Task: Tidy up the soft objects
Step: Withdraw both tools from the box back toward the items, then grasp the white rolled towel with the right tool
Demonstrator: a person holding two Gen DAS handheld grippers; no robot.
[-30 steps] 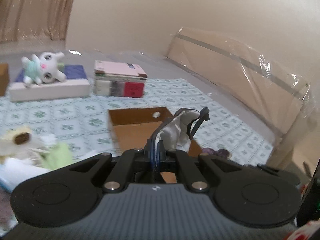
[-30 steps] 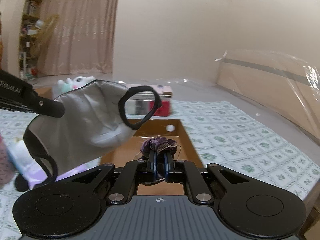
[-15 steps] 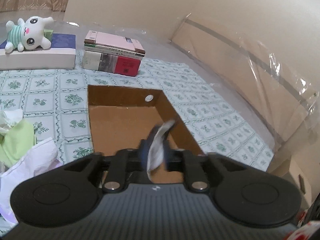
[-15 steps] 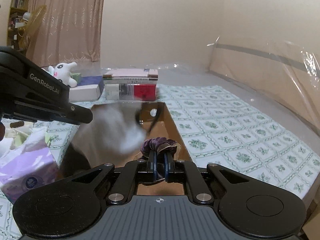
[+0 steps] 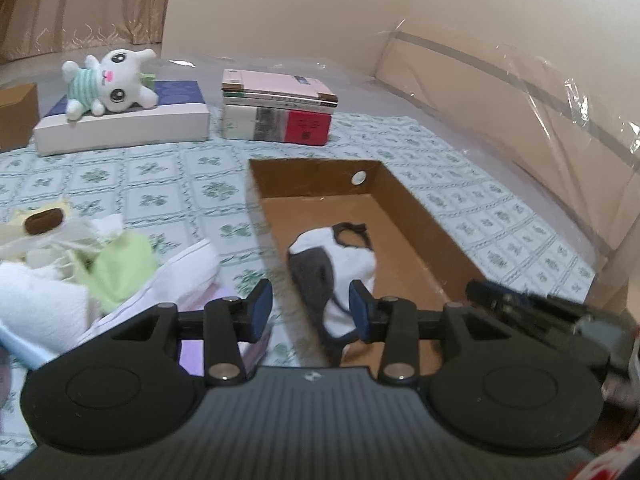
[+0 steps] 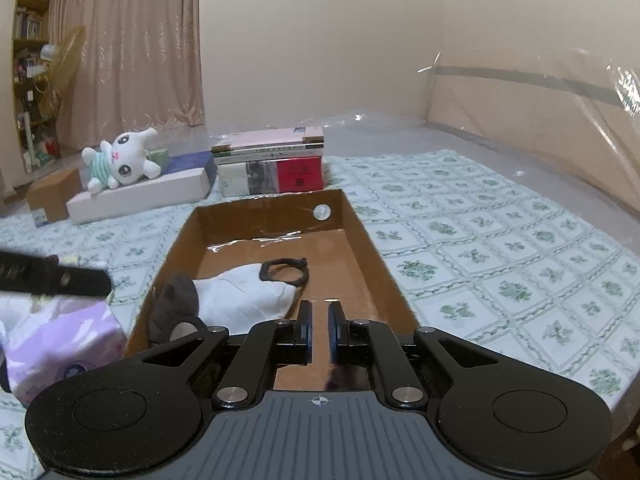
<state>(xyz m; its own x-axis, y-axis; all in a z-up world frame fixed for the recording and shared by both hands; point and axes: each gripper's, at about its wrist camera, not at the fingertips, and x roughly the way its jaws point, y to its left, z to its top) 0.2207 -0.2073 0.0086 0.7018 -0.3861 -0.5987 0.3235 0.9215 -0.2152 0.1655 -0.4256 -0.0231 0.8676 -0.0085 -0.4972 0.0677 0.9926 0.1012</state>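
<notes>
A white and grey face mask with black ear loops lies inside the open brown cardboard box; it also shows in the right wrist view, in the box. My left gripper is open and empty above the box's near left edge. My right gripper has its jaws a little apart with nothing between them, over the box's near end. A dark purple scrunchie shows blurred just below its fingers.
A pile of soft items lies left of the box: white cloth, green cloth, a purple tissue pack. A plush bunny lies on a flat white box. A stack of books stands behind the box.
My left gripper opened and the mask dropped into the box. My right gripper opened and let go of the purple scrunchie it was pinching.
</notes>
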